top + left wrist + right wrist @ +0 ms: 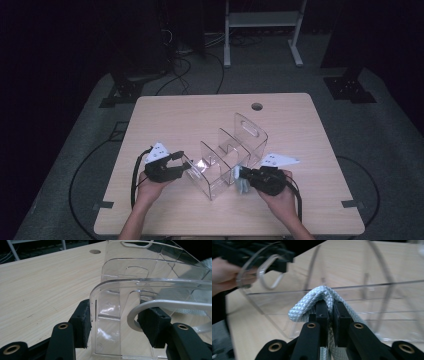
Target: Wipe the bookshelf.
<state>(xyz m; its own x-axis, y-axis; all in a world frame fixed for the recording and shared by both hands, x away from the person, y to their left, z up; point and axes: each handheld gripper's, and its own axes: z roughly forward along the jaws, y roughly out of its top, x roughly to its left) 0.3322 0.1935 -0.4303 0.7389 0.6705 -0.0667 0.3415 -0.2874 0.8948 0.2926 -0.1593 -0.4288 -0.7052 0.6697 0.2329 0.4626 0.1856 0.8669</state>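
1. High view: a clear acrylic divider rack (pixel 230 160) stands near the middle of the wooden table (pixel 165 120). The left gripper (pixel 184 162) meets its near-left end panel, and the right gripper (pixel 243 181) sits at its near-right side with a pale grey cloth (pixel 243 186) at its tip. Each gripper is carried in one of the person's hands

2. Left gripper view: the left gripper (pixel 120 322) has its jaws partly open, one pad on each side of the rack's end panel (pixel 110 322). The left pad touches the panel's edge, and the right pad sits behind the handle cut-out

3. Right gripper view: the right gripper (pixel 329 315) has its jaws closed on a fold of the quilted cloth (pixel 319 297), which presses against the rack's clear side wall (pixel 372 300)
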